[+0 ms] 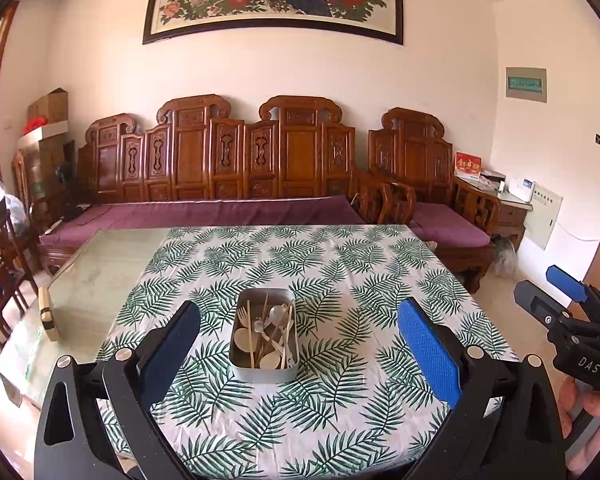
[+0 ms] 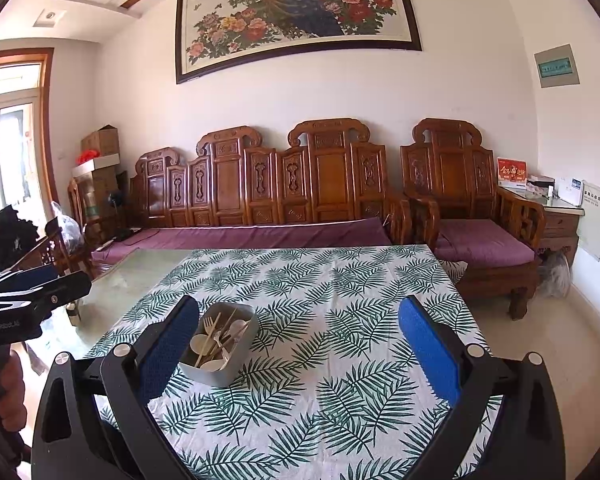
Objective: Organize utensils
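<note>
1. Your left tongs (image 1: 298, 354) stand wide apart and hold nothing, hovering above the near part of the tabletop (image 1: 340, 272). Your right tongs (image 2: 298, 354) are likewise spread wide and empty, level with the left pair and off to its right.

2. The utensils (image 1: 266, 336) all lie together in one metal tray (image 1: 262, 372). It sits straight ahead of the left tongs, between the lines of their two blue pads, and ahead and to the left of the right tongs, just beyond their left finger.

3. Inside the tray you have a loose jumble: pale spoons, a fork, a metal spoon and chopsticks crossing one another at angles. No other holder or laid-out piece shows on the leaf-print cloth (image 2: 340, 360).

4. Judging the step: this fits two stages alike. Either the mixed pile waits to be sorted, or the pieces have been gathered into the tray and the job is near its end. The pictures do not settle which.

5. Should you go in for a piece, the crossed chopsticks will call for care: they are thin, lie over the spoons, and a pull on one may drag its neighbours. Come down from above with the tongs narrowed to a single handle.
</note>
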`<state>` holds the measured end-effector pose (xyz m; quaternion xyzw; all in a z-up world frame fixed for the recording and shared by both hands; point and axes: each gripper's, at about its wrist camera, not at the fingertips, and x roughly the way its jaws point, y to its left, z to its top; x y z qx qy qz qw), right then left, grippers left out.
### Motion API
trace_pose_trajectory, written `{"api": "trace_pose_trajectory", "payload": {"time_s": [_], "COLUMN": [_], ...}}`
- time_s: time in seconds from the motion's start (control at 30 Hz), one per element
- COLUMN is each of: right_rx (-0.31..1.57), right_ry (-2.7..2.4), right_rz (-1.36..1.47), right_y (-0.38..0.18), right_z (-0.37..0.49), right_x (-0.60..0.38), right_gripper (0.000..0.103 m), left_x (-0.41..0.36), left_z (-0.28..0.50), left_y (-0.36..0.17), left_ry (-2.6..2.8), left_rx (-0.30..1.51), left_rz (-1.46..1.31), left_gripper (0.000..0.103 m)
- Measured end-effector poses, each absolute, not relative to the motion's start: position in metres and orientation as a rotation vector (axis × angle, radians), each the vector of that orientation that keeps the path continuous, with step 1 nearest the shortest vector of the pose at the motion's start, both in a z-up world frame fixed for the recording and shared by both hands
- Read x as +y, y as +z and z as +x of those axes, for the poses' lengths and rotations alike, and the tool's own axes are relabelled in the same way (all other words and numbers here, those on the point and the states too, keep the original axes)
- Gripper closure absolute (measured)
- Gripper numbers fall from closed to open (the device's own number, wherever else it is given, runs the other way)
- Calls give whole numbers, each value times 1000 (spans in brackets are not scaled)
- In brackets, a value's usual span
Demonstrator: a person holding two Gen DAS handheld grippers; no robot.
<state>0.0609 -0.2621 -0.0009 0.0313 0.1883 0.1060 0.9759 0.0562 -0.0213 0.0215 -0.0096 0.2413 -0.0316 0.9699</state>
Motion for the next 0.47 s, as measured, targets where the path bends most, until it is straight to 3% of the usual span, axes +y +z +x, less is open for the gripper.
{"api": "trace_pose_trajectory", "payload": {"time_s": [0.47], "right_rx": [372], "right_ry": [214], "right_rz": [59], "right_y": [2], "right_z": [59], "right_x": [-260], "right_gripper": [3], "left_x": [-19], "left_z": [54], "left_y": [21], "left_ry": [-65], "left_rx": [480], "left_rz": [-22], "left_gripper": [8]}}
